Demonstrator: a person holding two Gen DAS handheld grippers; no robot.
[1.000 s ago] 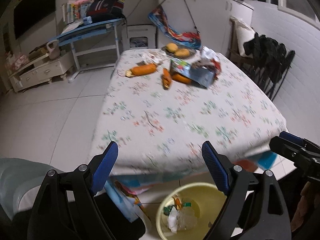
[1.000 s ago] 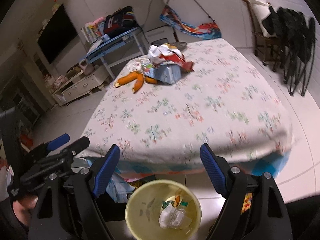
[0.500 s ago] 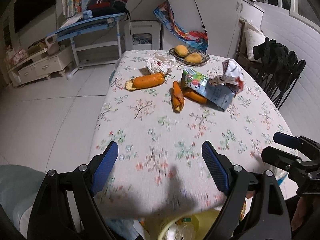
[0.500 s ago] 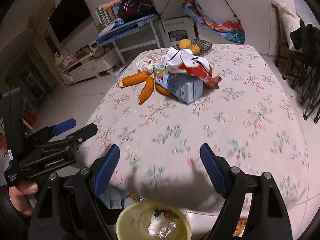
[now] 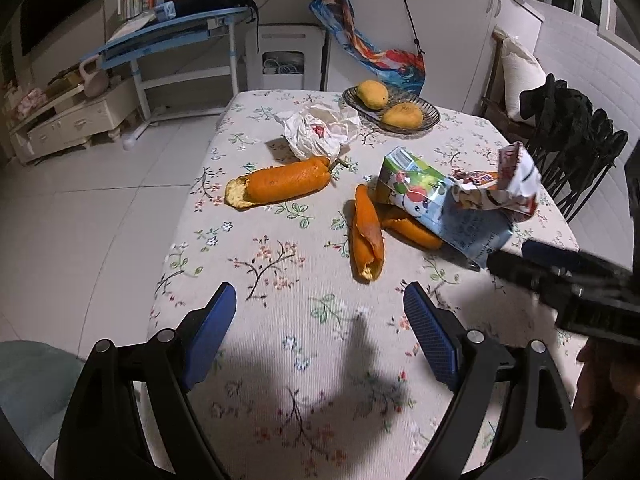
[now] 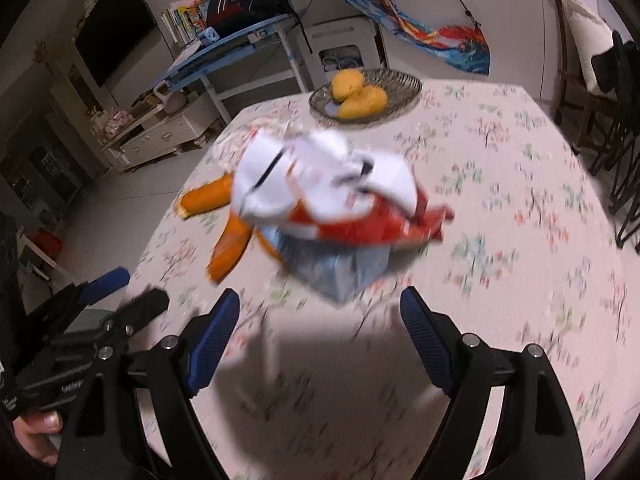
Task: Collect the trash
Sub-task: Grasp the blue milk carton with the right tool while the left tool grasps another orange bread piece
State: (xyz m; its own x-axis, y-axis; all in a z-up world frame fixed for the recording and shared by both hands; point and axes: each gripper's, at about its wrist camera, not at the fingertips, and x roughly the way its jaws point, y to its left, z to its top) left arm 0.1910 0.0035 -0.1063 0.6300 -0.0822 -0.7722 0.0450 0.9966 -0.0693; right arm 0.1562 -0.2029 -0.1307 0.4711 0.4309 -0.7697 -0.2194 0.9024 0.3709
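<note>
Lying lengthwise, juice carton (image 5: 444, 210) points toward right tongs (image 6: 320, 328).

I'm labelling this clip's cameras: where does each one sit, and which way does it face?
Left wrist: on the left claw, facing across the floral table at orange peels; the right claw intrudes.
Right wrist: on the right claw, facing the crumpled wrapper atop the carton; the left claw and a thumb show.
Both views share the fruit basket.

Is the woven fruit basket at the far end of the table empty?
No, the woven fruit basket holds two yellow-orange mangoes, lying side by side in the left wrist view.
</note>
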